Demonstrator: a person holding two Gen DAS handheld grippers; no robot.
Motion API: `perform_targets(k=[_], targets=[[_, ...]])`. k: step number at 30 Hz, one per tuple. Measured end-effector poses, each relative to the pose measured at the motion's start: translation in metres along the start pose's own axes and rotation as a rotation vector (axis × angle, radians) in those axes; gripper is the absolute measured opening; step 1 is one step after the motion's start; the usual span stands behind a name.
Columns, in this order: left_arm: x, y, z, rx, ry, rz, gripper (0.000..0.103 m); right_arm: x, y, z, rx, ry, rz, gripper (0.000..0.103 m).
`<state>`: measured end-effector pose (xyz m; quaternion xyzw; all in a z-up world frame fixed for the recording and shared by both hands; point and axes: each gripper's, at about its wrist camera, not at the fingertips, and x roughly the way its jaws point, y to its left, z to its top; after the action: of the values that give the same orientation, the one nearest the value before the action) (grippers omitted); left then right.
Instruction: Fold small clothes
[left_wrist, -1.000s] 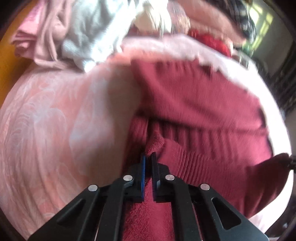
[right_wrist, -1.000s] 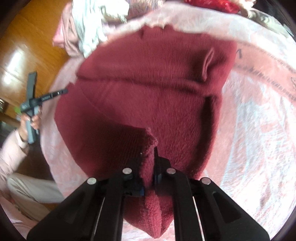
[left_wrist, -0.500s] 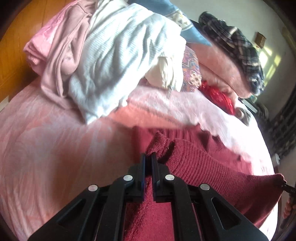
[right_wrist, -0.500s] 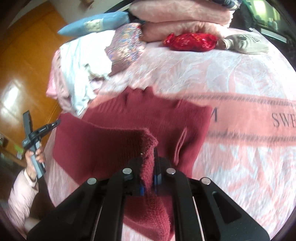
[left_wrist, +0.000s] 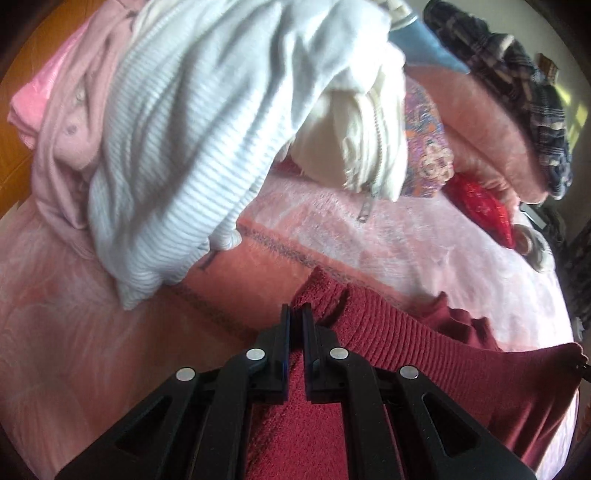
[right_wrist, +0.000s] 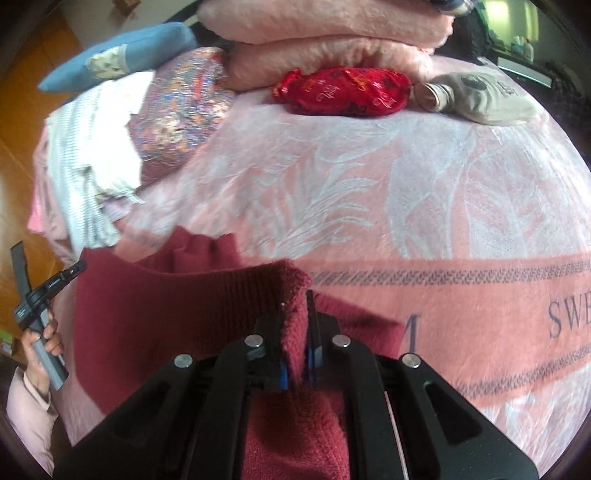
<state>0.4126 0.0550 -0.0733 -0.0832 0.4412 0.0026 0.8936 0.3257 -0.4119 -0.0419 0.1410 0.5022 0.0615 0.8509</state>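
Both grippers, left gripper (left_wrist: 295, 314) and right gripper (right_wrist: 295, 302), clamp the maroon sweater's (right_wrist: 177, 314) near hem, apparently folded over, on the pink blanket (right_wrist: 406, 192).

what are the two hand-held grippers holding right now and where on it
Both hold the dark red knit sweater. The left hand-held gripper and the right hand-held gripper are each shut on a corner of its ribbed edge.
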Motion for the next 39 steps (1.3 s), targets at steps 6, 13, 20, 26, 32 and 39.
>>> perform_targets(k=[6,13,20,26,32,39], targets=[[0.034,-0.008,-0.006,0.040,0.041,0.057,0.005,0.032,-0.017,0.001,0.044,0.017,-0.037,0.006],[0.066,-0.009,-0.023,0.087,0.132,0.155,0.007,0.069,-0.018,-0.012,0.052,0.073,-0.102,0.007],[0.034,-0.007,-0.019,0.081,0.153,0.116,0.021,0.013,-0.018,-0.022,0.049,0.055,-0.044,0.042],[-0.028,0.034,-0.061,0.125,0.181,0.114,0.030,-0.045,-0.025,-0.092,-0.001,0.141,0.033,0.052],[-0.059,0.069,-0.131,0.090,0.214,0.021,0.032,-0.051,-0.029,-0.164,0.012,0.217,0.163,0.053],[-0.062,0.054,-0.143,0.152,0.198,0.074,0.038,-0.031,-0.018,-0.189,-0.011,0.262,0.124,0.046]])
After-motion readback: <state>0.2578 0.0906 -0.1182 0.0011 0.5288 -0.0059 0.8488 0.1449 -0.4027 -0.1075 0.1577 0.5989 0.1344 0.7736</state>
